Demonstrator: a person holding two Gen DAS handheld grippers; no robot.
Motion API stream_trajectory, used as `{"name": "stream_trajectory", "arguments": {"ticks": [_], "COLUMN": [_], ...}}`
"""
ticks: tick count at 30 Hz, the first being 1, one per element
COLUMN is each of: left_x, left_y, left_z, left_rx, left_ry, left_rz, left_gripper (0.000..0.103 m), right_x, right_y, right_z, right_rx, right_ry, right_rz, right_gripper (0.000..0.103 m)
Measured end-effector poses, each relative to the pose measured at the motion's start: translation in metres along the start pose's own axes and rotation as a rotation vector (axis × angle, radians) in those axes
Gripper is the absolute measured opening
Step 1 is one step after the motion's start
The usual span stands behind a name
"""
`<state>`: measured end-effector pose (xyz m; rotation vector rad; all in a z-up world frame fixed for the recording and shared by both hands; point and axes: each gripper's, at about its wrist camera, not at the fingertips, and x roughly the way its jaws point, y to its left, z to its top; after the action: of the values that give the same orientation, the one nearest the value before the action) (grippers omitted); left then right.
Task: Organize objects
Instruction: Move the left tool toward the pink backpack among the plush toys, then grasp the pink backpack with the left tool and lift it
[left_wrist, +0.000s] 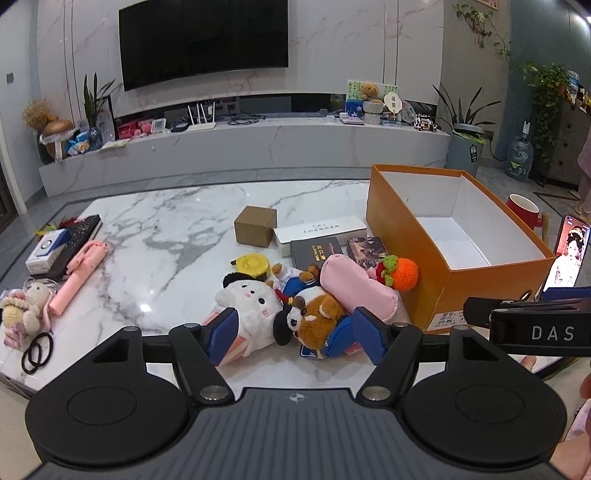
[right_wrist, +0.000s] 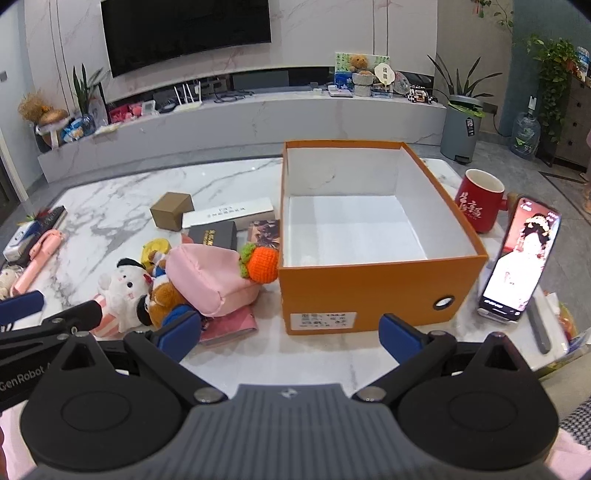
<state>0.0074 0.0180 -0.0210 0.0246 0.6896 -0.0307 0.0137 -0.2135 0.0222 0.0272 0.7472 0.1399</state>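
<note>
An open orange box (left_wrist: 406, 236) (right_wrist: 369, 284) with a white, empty inside stands on the marble table (left_wrist: 155, 236). Left of it lies a pile: a white plush (left_wrist: 251, 306) (right_wrist: 123, 286), a brown bear plush (left_wrist: 317, 317) (right_wrist: 162, 299), a pink pouch (left_wrist: 354, 288) (right_wrist: 207, 280) and an orange crochet fruit (left_wrist: 400, 273) (right_wrist: 262, 266). My left gripper (left_wrist: 295, 336) is open, its fingers either side of the plushes, just in front of them. My right gripper (right_wrist: 291, 336) is open and empty before the box's near wall.
Behind the pile lie a small brown carton (left_wrist: 256, 225), a white flat box (left_wrist: 317, 230) and a dark box (left_wrist: 317, 251). A pink selfie stick (left_wrist: 81, 273), a remote, hair ties and a doll sit at left. A red mug (right_wrist: 480, 205) and a propped phone (right_wrist: 517, 258) stand right of the box.
</note>
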Motion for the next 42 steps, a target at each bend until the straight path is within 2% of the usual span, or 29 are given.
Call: {"name": "stream_trajectory", "arguments": {"ticks": [1,5,9,13,15,17,18,20,24,28,31,35,40,42], "left_x": [0.002,0.013,0.025,0.036,0.042,0.049,0.053,0.061,0.084,0.117,0.144,0.174,0.191,0.191], "left_y": [0.001,0.002,0.007,0.011,0.013,0.013,0.012,0.009,0.0,-0.007,-0.011,-0.014,-0.019,-0.023], "left_z": [-0.001,-0.001,0.001,0.007,0.013,0.021,0.025,0.035,0.057,0.073,0.078,0.076,0.062,0.057], "left_rx": [0.004,0.026,0.033,0.025,0.009,-0.008,-0.012,-0.004,0.031,0.06,0.086,0.069,0.032,0.028], "left_ry": [0.005,0.034,0.059,0.079,0.085,0.089,0.087,0.081,0.095,0.166,0.248,0.364,0.464,0.475], "left_rz": [-0.004,-0.009,-0.044,-0.087,-0.118,-0.151,-0.161,-0.178,-0.199,-0.208,-0.238,-0.289,-0.337,-0.346], "left_gripper": [0.075,0.07,0.054,0.038,0.037,0.037,0.037,0.037,0.038,0.051,0.052,0.052,0.057,0.058], "right_x": [0.002,0.009,0.021,0.036,0.042,0.048,0.051,0.057,0.073,0.091,0.104,0.111,0.115,0.116], "right_y": [0.0,0.005,0.009,0.015,0.02,0.025,0.026,0.031,0.04,0.046,0.048,0.049,0.037,0.032], "right_z": [-0.001,-0.003,0.0,0.002,0.005,0.009,0.011,0.016,0.029,0.037,0.037,0.035,0.031,0.029], "right_rx": [0.004,-0.016,-0.028,-0.041,-0.056,-0.07,-0.075,-0.09,-0.131,-0.151,-0.159,-0.186,-0.14,-0.12], "right_ry": [-0.005,-0.006,0.031,0.072,0.079,0.082,0.08,0.078,0.07,0.091,0.116,0.115,0.157,0.164], "right_rz": [0.013,0.045,0.082,0.126,0.14,0.149,0.149,0.142,0.124,0.124,0.126,0.103,0.122,0.127], "right_gripper": [0.102,0.1,0.074,0.056,0.047,0.045,0.036,0.029,0.026,0.024,0.024,0.024,0.024,0.024]}}
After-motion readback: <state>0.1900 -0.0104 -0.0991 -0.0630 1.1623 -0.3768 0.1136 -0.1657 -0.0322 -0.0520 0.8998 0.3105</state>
